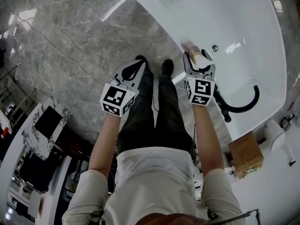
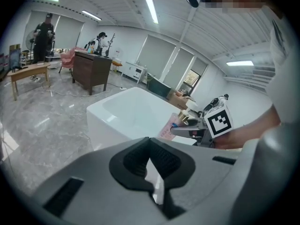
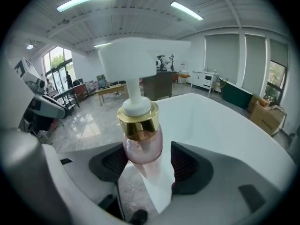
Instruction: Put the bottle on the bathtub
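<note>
Grey marble floor (image 1: 70,36) is lying beneath our left claw (image 1: 138,62), which we are holding clenched and empty, off to the side of the work. Its own view is showing the dark pads (image 2: 133,161) drawn together with nothing between them.

Moving right, the pink bottle (image 1: 192,48), with its gold collar and white pump, is standing on the narrow white rim of the bathtub (image 1: 157,13), on the side nearest our feet. Our right claw (image 1: 199,62) is sitting around it with the jaws spread wide. In the right gripper view a gap is showing between the bottle (image 3: 140,139) and the right-hand pad (image 3: 187,165), so we are judging the grip released.

We are reckoning the placing done. What is remaining is drawing the right claw back without nudging the bottle off that slim rim.
</note>
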A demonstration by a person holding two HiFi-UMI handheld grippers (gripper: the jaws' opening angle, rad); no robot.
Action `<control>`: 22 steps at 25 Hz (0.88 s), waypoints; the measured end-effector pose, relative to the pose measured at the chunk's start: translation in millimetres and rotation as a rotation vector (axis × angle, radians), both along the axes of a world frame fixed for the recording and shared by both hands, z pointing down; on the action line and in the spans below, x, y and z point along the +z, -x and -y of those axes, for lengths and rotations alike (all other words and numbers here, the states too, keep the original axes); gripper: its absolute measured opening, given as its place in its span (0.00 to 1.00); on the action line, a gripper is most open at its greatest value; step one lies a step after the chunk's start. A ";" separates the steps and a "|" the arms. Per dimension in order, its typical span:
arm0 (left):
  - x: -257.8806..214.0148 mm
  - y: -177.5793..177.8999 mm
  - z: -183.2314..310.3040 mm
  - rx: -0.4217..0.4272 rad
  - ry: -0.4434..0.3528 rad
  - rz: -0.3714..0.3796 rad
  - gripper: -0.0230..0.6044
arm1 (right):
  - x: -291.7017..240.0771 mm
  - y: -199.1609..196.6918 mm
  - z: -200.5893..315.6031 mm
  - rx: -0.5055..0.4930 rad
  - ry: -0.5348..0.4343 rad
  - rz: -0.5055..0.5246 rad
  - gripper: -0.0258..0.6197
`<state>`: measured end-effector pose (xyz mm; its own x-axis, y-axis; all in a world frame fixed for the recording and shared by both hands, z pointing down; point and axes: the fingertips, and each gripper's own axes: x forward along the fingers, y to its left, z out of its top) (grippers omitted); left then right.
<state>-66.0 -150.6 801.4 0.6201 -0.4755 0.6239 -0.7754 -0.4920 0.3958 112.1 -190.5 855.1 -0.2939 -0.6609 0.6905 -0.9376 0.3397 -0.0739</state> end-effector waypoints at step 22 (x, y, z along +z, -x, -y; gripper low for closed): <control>-163.2 -7.6 -38.2 -0.130 -0.119 -0.020 0.04 | -148.0 -32.5 -56.5 0.000 -0.027 0.043 0.49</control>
